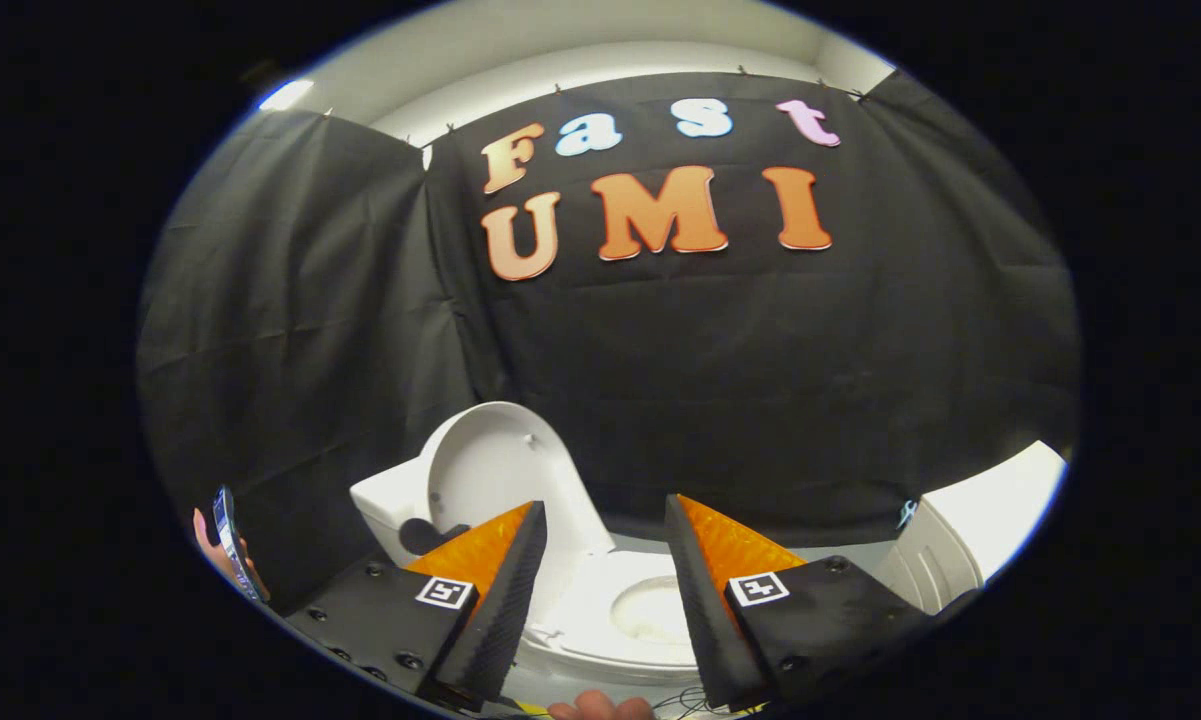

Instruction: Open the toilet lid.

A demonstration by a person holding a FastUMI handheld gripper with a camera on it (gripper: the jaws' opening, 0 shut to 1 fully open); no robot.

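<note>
The toilet lid (495, 465) stands raised behind the bowl (650, 610), just beyond the parted gripper (605, 510).

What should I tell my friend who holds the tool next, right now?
Tool: open, fingers apart, nothing between them, raised above the toilet.
Toilet lid: already up, standing upright against the tank.
Toilet bowl: open, seat down, seen between and just beyond the fingers.
A hand holding a phone sits off to the left finger's side; a white bin stands beyond the right finger.
Done: lid looks open.
Left: probably nothing but to draw the tool away.
</note>
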